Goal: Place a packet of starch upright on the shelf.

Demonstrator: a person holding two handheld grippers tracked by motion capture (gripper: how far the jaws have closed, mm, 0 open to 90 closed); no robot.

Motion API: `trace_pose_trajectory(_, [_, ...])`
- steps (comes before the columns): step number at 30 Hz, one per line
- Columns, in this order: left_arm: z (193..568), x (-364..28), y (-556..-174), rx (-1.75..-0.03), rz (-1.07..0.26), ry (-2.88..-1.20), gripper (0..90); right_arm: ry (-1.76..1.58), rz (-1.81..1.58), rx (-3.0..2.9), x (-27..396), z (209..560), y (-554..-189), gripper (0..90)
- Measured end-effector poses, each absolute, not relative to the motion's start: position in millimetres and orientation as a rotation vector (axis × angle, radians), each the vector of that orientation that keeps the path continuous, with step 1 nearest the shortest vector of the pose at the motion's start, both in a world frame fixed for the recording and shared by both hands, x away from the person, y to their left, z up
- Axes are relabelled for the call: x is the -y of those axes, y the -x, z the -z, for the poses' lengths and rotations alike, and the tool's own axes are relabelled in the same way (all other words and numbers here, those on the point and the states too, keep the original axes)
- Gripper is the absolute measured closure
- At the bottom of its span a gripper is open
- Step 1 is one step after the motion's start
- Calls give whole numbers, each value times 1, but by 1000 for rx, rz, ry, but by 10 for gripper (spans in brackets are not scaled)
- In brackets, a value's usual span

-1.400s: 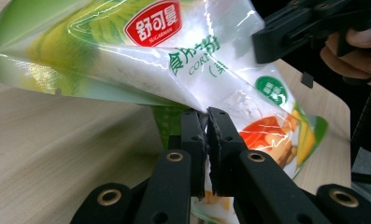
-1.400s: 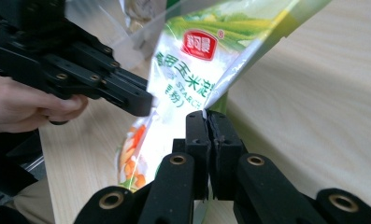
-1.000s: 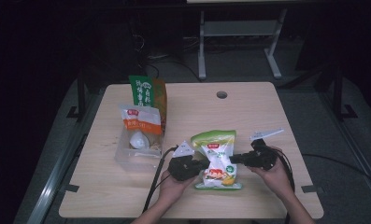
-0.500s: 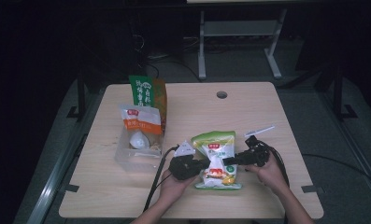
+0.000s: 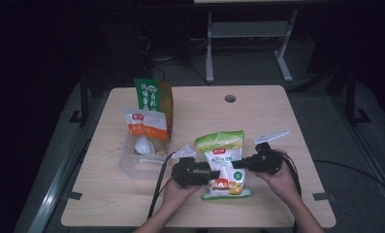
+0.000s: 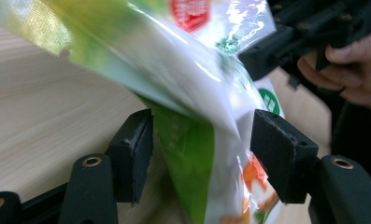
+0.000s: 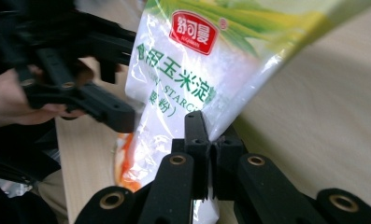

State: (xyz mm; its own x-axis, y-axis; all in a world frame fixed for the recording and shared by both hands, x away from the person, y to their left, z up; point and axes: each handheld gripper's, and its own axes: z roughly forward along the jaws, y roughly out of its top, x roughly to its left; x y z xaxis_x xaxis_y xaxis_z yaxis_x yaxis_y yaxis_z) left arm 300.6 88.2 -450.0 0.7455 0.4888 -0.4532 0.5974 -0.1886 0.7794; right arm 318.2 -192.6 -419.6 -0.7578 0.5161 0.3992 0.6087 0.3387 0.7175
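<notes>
A bag of corn starch (image 5: 223,162), green on top and white and orange below, lies tilted between both grippers near the table's front edge. My left gripper (image 5: 207,175) is at the bag's left side. In the left gripper view its jaws (image 6: 202,154) have just been opening and stand apart, with the bag's edge (image 6: 192,154) loose between the pads. My right gripper (image 5: 240,165) comes in from the right. Its jaws (image 7: 211,140) have just closed on the bag's thin side seam (image 7: 234,107) and pinch it, holding that side off the wood.
A clear plastic bin (image 5: 132,162) at the left holds an orange and white bag (image 5: 146,127). A green and orange carton (image 5: 153,97) stands behind it. The wooden table (image 5: 287,121) has a cable hole (image 5: 230,98) at the back. Cables trail off the front edge.
The right gripper has shifted a little left, closer in on the bag's side. The left hand has stayed in place. The bag's top has moved slightly.
</notes>
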Motion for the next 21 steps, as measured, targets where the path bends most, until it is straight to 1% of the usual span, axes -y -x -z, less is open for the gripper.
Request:
trace_pose_trajectory(2, [447,-89,-303,-844,151,-1816,393,1009,1430,2544,188,412,-312,870])
trace_pose_trajectory(4, [444,-90,-304,-836,153,-1817,483,986,1426,2607,184,406,-307,869])
trace_pose_trajectory(7, [438,-92,-301,-823,82,-1820,679,986,1410,2668,182,400,-304,865])
trace_pose_trajectory(8, [437,-93,-301,-815,68,-1831,720,988,1412,2672,183,400,-305,862])
trace_pose_trajectory(12, [435,-92,-298,-786,9,-1853,829,988,1430,2641,187,401,-307,851])
trace_pose_trajectory(13, [434,-91,-297,-781,-2,-1853,847,987,1428,2636,188,402,-308,848])
trace_pose_trajectory(17, [434,-87,-293,-752,-28,-1875,870,995,1416,2582,193,407,-312,829])
trace_pose_trajectory(19, [434,-83,-290,-726,-53,-1894,876,992,1388,2536,194,412,-316,756])
trace_pose_trajectory(20, [433,-82,-289,-718,-61,-1901,877,987,1363,2530,194,415,-319,745])
trace_pose_trajectory(21, [433,-80,-288,-712,-68,-1906,877,989,1355,2533,194,416,-320,752])
